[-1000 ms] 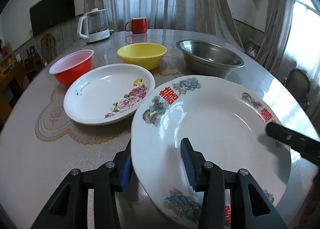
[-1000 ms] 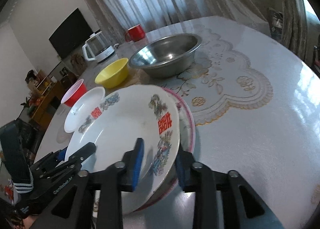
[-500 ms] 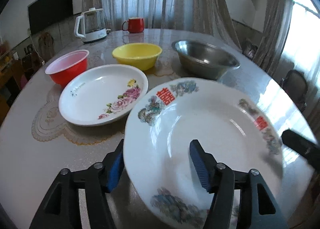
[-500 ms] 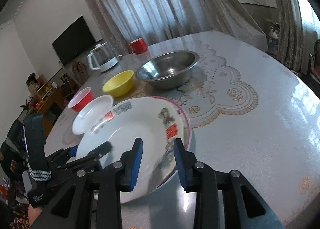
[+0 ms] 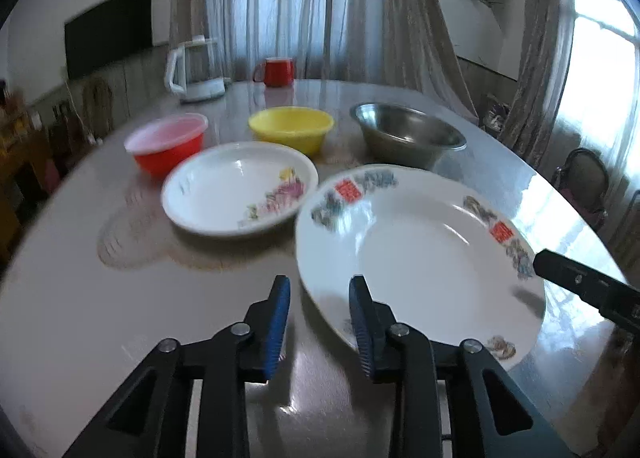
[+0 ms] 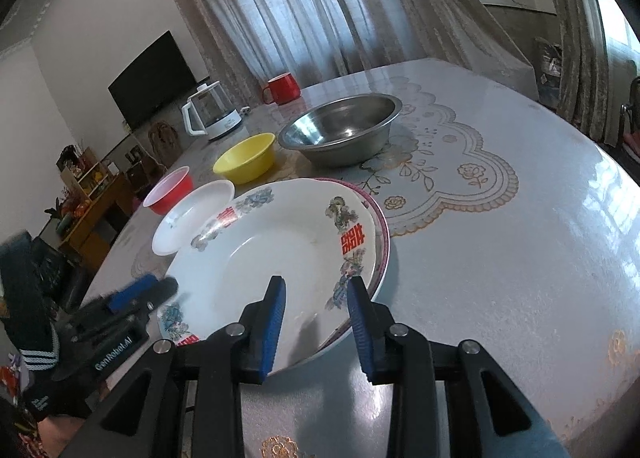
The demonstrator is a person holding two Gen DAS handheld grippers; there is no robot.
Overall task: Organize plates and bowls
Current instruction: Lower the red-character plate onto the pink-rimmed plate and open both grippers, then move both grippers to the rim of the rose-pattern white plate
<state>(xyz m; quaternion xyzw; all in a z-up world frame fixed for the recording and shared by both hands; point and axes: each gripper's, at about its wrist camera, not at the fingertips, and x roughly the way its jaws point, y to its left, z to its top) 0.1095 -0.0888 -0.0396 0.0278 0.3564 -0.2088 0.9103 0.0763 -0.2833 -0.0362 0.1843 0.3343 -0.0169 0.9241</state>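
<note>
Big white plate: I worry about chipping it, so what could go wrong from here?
The big white plate looks off-centre on the pink-rimmed plate, so it may rock or slide. The left claw, its jaws just having been closing, straddles its rim; withdrawing carelessly could drag it.

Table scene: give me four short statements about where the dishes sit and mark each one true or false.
1. The big plate lies on a pink-rimmed plate. True.
2. The yellow bowl sits inside the steel bowl. False: they stand side by side, apart.
3. The mug stands near the kettle on the far side. True.
4. The red bowl is stacked on the small plate. False: it stands on the table behind that plate.
</note>
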